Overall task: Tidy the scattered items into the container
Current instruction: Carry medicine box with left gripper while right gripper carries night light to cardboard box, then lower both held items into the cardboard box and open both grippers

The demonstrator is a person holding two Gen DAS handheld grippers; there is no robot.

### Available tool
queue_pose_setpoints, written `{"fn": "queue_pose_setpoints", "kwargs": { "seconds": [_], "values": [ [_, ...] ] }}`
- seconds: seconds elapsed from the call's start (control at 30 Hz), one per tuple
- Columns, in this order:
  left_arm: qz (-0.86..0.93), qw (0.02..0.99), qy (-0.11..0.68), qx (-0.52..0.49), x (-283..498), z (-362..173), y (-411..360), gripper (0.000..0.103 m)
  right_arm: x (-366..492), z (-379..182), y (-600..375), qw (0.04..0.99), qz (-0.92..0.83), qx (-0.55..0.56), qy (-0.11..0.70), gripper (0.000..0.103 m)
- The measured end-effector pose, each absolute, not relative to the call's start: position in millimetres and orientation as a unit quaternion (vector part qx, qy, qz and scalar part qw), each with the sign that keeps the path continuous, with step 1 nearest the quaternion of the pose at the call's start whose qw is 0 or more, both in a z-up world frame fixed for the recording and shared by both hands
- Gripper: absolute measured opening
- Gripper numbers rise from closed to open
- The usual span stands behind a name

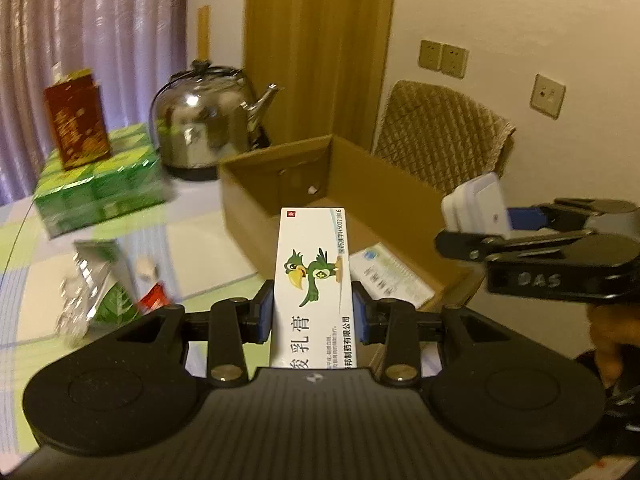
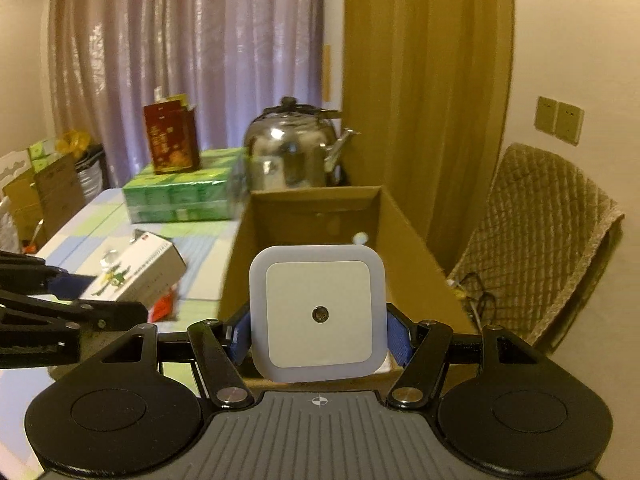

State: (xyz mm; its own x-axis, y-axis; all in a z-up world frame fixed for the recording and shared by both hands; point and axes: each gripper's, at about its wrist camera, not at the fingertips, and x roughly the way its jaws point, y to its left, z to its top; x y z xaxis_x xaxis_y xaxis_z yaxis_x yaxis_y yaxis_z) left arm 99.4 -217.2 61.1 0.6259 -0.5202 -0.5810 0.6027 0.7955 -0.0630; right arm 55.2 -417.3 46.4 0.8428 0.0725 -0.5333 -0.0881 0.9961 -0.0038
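We hold the left tool [image 1: 313,314] clenched on a white ointment carton [image 1: 313,280] printed with a green parrot, its blue pads pressing both long sides; the carton stands lengthwise in the air just before the near wall of the open cardboard box [image 1: 256,200]. Our right tool [image 2: 318,338] is clamped on a square white night light [image 2: 318,312], which we hold over the near edge of the same box. A leaflet-like flat pack [image 1: 390,276] lies on the box floor. On the bench [image 1: 192,240], a crumpled plastic bottle [image 1: 94,284] lies near the left edge, and a steel kettle [image 1: 208,120] stands behind the box beside a stack of green packs [image 1: 100,184].
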Motion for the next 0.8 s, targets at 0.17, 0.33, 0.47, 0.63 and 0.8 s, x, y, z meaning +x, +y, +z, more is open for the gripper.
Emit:
{"fn": "queue_pose_setpoints", "kwargs": {
  "seconds": [0.17, 0.33, 0.47, 0.63, 0.8],
  "values": [
    [-0.33, 0.893, 0.296, 0.071, 115.4, 64.9, -246.4, 0.033, 78.2, 40.4, -443.1, 0.957, 0.03, -0.017, 0.289, 0.063],
    [-0.344, 0.885, 0.305, 0.075, 135.2, 57.8, -274.1, 0.033, 98.4, 30.4, -462.0, 0.953, 0.026, -0.021, 0.302, 0.063],
    [-0.351, 0.879, 0.312, 0.08, 149.6, 50.1, -291.6, 0.033, 113.2, 17.5, -469.7, 0.947, 0.031, -0.029, 0.318, 0.063],
    [-0.355, 0.873, 0.322, 0.088, 164.8, 39.8, -304.9, 0.033, 124.0, 3.3, -474.6, 0.941, 0.039, -0.034, 0.335, 0.063],
    [-0.356, 0.867, 0.335, 0.096, 173.7, 26.8, -314.0, 0.033, 131.8, -6.4, -476.2, 0.937, 0.043, -0.039, 0.346, 0.063]
  ]
}}
